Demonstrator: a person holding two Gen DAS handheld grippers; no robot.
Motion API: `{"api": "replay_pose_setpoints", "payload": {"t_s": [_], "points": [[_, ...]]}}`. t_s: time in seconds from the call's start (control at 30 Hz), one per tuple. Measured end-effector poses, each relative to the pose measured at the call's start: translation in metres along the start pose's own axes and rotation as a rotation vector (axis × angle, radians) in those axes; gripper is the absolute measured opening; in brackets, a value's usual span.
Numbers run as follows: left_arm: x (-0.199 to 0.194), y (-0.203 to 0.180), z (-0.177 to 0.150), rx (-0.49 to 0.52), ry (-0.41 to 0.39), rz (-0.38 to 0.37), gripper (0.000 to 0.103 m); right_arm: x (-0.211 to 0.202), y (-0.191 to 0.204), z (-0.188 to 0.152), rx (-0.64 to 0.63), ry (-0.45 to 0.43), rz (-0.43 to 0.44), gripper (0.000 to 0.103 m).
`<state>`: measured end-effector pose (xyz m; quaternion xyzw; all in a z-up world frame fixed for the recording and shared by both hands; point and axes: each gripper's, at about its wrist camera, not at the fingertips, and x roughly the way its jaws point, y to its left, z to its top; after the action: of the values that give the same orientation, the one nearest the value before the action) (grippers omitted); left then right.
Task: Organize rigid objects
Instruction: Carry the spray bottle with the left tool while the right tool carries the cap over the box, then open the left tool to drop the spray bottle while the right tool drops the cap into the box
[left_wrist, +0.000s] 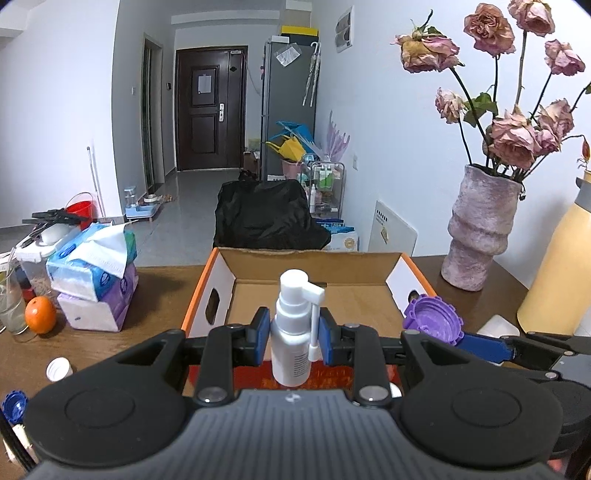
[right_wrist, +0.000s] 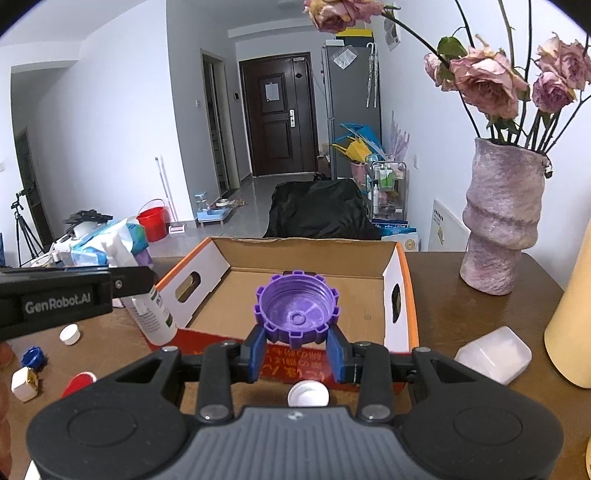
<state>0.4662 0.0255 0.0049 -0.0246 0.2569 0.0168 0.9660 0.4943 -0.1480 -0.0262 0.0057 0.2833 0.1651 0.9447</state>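
The white plastic spray bottle (left_wrist: 291, 332) is pinched upright by the left tongs (left_wrist: 291, 334), the purple ridged plastic cap (right_wrist: 297, 310) by the right tongs (right_wrist: 297, 349). Both should be carried over the open cardboard box's (right_wrist: 402, 273) near wall, lowered onto the floor well apart, then released.

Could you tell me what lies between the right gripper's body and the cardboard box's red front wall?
A white cap lies on the table there, seen in the right wrist view.
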Motion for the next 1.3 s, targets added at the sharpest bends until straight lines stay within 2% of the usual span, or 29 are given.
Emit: {"api": "replay_pose_setpoints", "payload": {"t_s": [0.4, 0.8, 1.3], "points": [[0.044, -0.005, 0.024, -0.003, -0.01, 0.023, 0.028, 0.047, 0.001, 0.027, -0.013, 0.019, -0.008, 0.034], [0.103, 0.007, 0.025, -0.039, 0.024, 0.076, 0.028, 0.105, -0.008, 0.048, 0.006, 0.076, -0.053, 0.034], [0.163, 0.015, 0.029, -0.049, 0.062, 0.159, 0.028, 0.166, -0.014, 0.052, 0.009, 0.175, -0.106, 0.034]]}}
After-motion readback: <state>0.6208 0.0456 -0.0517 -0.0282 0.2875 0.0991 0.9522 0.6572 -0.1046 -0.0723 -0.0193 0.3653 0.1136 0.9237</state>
